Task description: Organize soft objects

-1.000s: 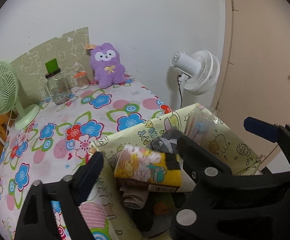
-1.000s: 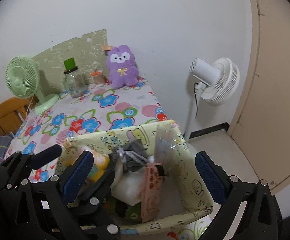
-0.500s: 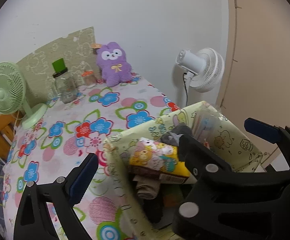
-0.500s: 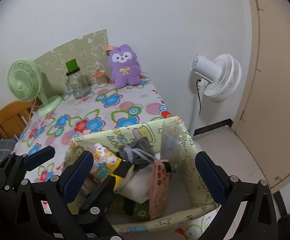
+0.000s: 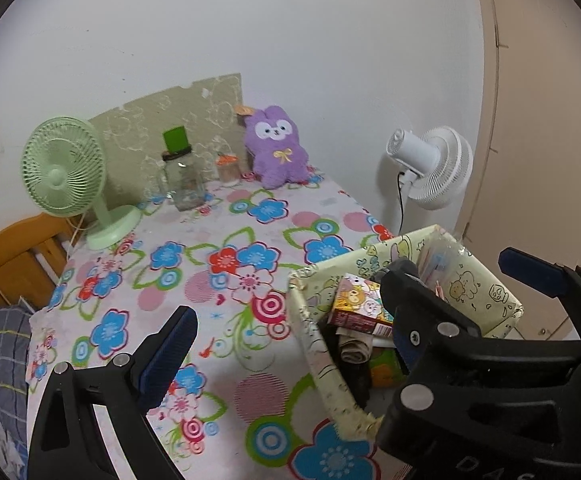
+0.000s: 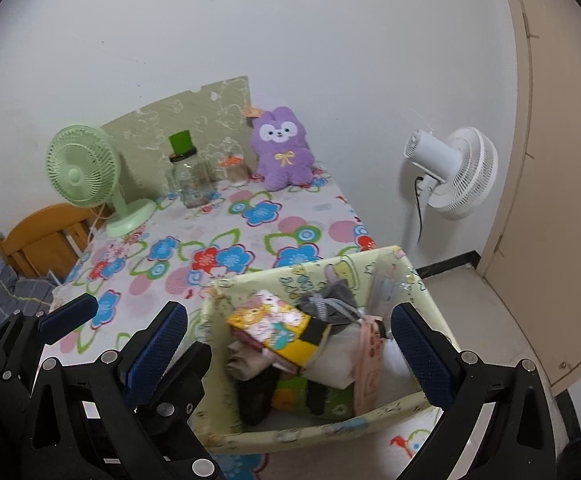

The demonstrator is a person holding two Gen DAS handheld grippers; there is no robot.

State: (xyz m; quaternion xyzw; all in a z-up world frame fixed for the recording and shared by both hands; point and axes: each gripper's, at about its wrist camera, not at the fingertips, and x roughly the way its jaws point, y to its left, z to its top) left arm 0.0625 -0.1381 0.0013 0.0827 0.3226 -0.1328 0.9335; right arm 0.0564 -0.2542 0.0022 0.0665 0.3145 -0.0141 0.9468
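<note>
Where everything sits: a table under a white cloth with big bright flowers [image 5: 218, 240], pushed against a white wall.
Box: a pale yellow cloth box with little cartoon pictures [image 6: 322, 276] stands on the near right corner of the table, open at the top.
Right gripper: the right gripper [image 6: 286, 352] hangs above the box with its jaws wide apart and nothing in them. The things in the box show between its blue pads.
Left gripper: the left gripper [image 5: 286, 344] is also wide open and holds nothing. One finger is over the table and the other is over the inside of the box, so the box's left wall shows between them.
White fan: a white round fan on a stand [image 6: 454, 172] is on the floor just beside the table.
Green fan: a light green desk fan [image 6: 86, 172] stands at the far left of the table.
Plush toy: a fluffy purple bunny with a yellow bow [image 6: 282, 152] sits upright at the far end, against the wall, well apart from the box.
Jar: a clear glass jar with a green lid [image 6: 188, 180] stands between the green fan and the bunny. I cannot tell what is in it.
In the box, on top: a yellow packet with cartoon animals [image 6: 270, 324] and a grey cloth with a striped band [image 6: 326, 304].
In the box, lower: a folded white cloth [image 6: 338, 360], a flat pink thing [image 6: 368, 364] standing on its edge, and a rolled beige cloth [image 6: 246, 364].
In the box, right wall: a clear plastic packet [image 6: 386, 284] leans there.
</note>
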